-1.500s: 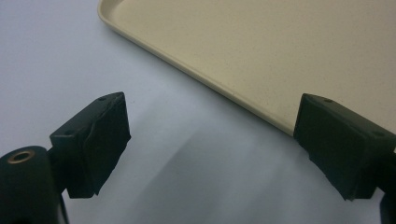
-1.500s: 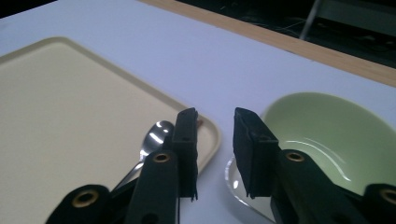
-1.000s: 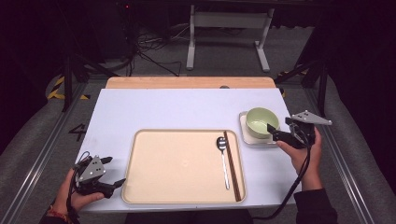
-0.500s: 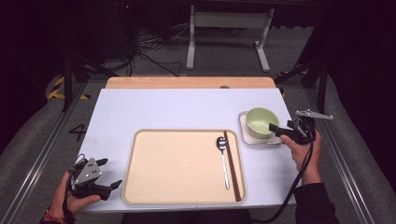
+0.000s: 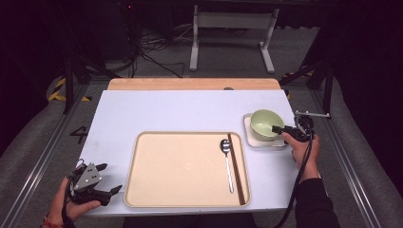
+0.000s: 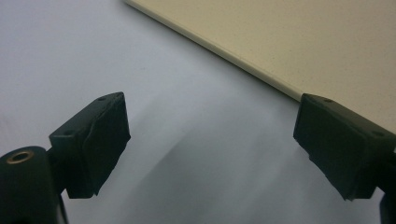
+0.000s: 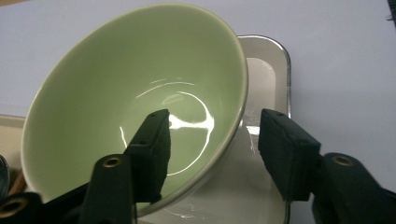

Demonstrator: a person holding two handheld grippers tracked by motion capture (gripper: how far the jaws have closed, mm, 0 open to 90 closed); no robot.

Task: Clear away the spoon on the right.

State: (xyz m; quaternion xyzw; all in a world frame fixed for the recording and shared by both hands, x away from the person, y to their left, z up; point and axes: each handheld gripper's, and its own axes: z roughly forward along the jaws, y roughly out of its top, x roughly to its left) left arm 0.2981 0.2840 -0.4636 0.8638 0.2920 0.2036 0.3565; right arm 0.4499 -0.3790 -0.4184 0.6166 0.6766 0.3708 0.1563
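Observation:
A pale green bowl [image 5: 264, 123] stands on a small white dish [image 5: 250, 139] at the table's right side. My right gripper [image 5: 278, 129] reaches it from the right. In the right gripper view one jaw is inside the bowl [image 7: 140, 88] and the other outside, above the dish [image 7: 273, 79]. The jaws of the right gripper [image 7: 212, 126] have just been closing, with the bowl's rim between them and a gap still showing at the outer pad. My left gripper [image 5: 110, 178] lies open near the front left corner, beside the beige tray [image 5: 138, 171], with nothing between its jaws [image 6: 210, 121].
A spoon [image 5: 227, 161] and dark chopsticks [image 5: 236, 166] lie along the right side of the beige tray [image 6: 303, 42]. The white tabletop [image 5: 180, 109] is bare behind the tray. A wooden strip [image 5: 190, 84] edges the far side.
My right gripper has moved left and down onto the bowl, and its jaws have narrowed around the rim. The left hand has hardly moved.

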